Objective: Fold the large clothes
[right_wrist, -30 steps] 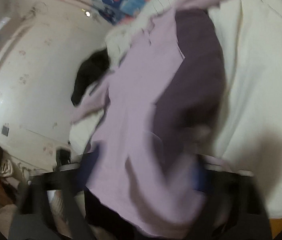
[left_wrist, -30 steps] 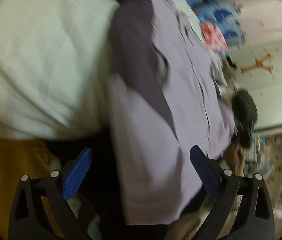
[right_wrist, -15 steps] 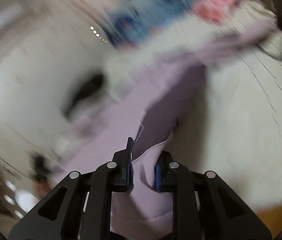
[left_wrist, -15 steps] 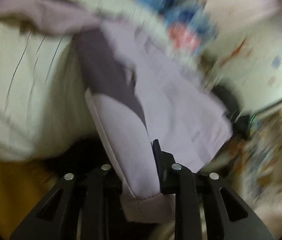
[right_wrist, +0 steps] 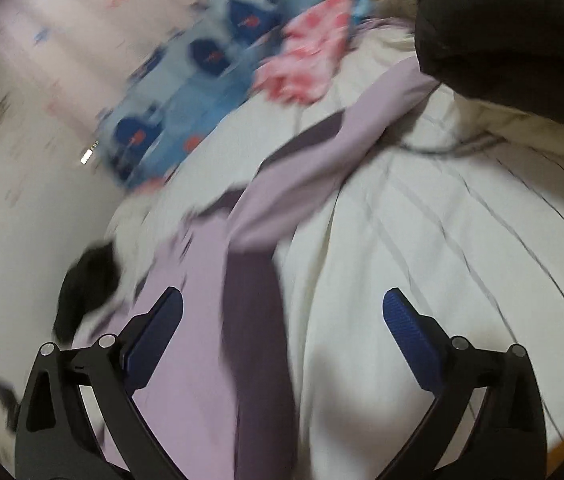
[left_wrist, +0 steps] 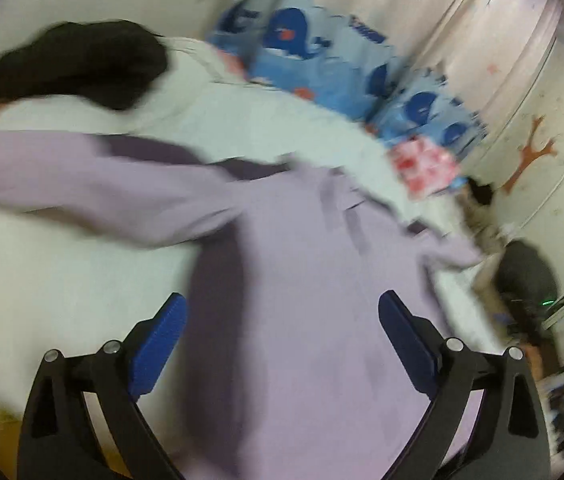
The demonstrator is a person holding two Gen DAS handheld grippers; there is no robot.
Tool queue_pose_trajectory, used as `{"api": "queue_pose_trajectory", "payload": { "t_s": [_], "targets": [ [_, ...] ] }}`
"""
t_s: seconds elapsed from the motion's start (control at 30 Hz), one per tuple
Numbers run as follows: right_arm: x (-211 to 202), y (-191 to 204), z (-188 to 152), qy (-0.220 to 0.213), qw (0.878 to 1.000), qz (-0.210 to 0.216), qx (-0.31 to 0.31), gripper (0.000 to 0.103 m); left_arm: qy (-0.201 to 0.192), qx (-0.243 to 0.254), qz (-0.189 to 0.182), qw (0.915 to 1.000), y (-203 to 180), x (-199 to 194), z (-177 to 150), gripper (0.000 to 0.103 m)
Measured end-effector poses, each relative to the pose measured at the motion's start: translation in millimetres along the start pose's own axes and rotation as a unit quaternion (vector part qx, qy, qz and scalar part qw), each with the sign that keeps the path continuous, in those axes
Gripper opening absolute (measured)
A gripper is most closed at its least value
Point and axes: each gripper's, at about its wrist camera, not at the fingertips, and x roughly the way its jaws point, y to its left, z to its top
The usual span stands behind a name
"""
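A large lilac shirt (left_wrist: 314, 280) lies spread on a white quilted bed (left_wrist: 61, 280), one sleeve stretched out to the left. It also shows in the right wrist view (right_wrist: 189, 360), with a sleeve running up to the right. My left gripper (left_wrist: 282, 320) is open and empty above the shirt's body. My right gripper (right_wrist: 282, 316) is open and empty, over the shirt's edge and the white bed (right_wrist: 442, 248). Both views are motion-blurred.
A black garment (left_wrist: 81, 68) lies at the bed's far left; in the right wrist view a black garment (right_wrist: 514, 28) fills the upper right. A blue whale-print blanket (left_wrist: 322, 56) and a pink cloth (left_wrist: 422, 164) sit by the wall. A dark item (right_wrist: 85, 280) lies left.
Half a second ago both grippers were shut on the shirt's hem. Now both are open and the shirt lies flatter on the bed, farther up it.
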Motion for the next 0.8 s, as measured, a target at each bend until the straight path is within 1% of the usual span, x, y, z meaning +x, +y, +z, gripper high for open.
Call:
{"api": "queue_pose_trajectory", "payload": {
  "t_s": [0.07, 0.1, 0.13, 0.17, 0.2, 0.23, 0.3, 0.37, 0.4, 0.43, 0.47, 0.5, 0.53, 0.6, 0.63, 0.67, 0.73, 0.77, 0.8],
  "targets": [
    [41, -11, 32, -0.042, 0.998, -0.025, 0.032, 0.097, -0.002, -0.009, -0.029, 0.9995, -29, 49, 14, 0.092],
    [59, -15, 43, -0.060, 0.996, -0.042, 0.043, 0.097, -0.004, -0.013, -0.041, 0.9991, -47, 86, 22, 0.092],
    [77, -21, 57, -0.079, 0.994, -0.058, 0.051, 0.097, -0.004, -0.017, -0.041, 0.9990, -55, 107, 23, 0.092],
    [97, -28, 74, -0.097, 0.991, -0.074, 0.063, 0.097, -0.006, -0.023, -0.041, 0.9989, -64, 135, 26, 0.092],
    [112, -34, 82, -0.103, 0.989, -0.084, 0.071, 0.097, -0.010, -0.026, -0.040, 0.9988, -69, 154, 29, 0.092],
    [129, -41, 97, -0.117, 0.985, -0.101, 0.082, 0.097, -0.021, -0.032, -0.035, 0.9987, -73, 171, 27, 0.092],
    [158, -59, 114, -0.132, 0.977, -0.129, 0.103, 0.097, -0.047, -0.041, -0.016, 0.9979, -73, 191, 22, 0.092],
    [184, -81, 129, -0.148, 0.966, -0.155, 0.144, 0.097, -0.079, -0.042, 0.012, 0.9960, -64, 203, 4, 0.092],
    [192, -92, 135, -0.161, 0.959, -0.169, 0.162, 0.097, -0.086, -0.041, 0.034, 0.9949, -59, 208, -4, 0.093],
    [197, -100, 140, -0.175, 0.953, -0.179, 0.171, 0.097, -0.078, -0.048, 0.063, 0.9938, -51, 213, -11, 0.093],
    [200, -106, 145, -0.193, 0.946, -0.192, 0.174, 0.097, -0.061, -0.062, 0.068, 0.9938, -45, 221, -12, 0.093],
    [203, -109, 150, -0.206, 0.943, -0.198, 0.171, 0.097, -0.044, -0.081, 0.050, 0.9945, -40, 228, -10, 0.093],
    [208, -111, 155, -0.210, 0.942, -0.200, 0.169, 0.097, -0.037, -0.089, 0.039, 0.9945, -35, 226, -8, 0.093],
    [221, -119, 165, -0.204, 0.942, -0.199, 0.176, 0.097, -0.045, -0.090, 0.044, 0.9939, -35, 226, -6, 0.093],
    [223, -124, 165, -0.198, 0.943, -0.194, 0.183, 0.093, -0.054, -0.085, 0.049, 0.9937, -36, 223, -6, 0.095],
    [224, -129, 166, -0.196, 0.944, -0.186, 0.187, 0.087, -0.056, -0.082, 0.051, 0.9938, -36, 223, -6, 0.096],
    [223, -137, 170, -0.190, 0.947, -0.172, 0.194, 0.039, -0.049, -0.084, 0.048, 0.9941, -35, 226, -5, 0.096],
    [220, -136, 173, -0.188, 0.948, -0.165, 0.197, 0.029, -0.045, -0.089, 0.046, 0.9939, -33, 229, -6, 0.096],
    [213, -131, 178, -0.193, 0.950, -0.158, 0.189, 0.016, -0.042, -0.095, 0.044, 0.9936, -31, 227, -6, 0.096]
  ]
}}
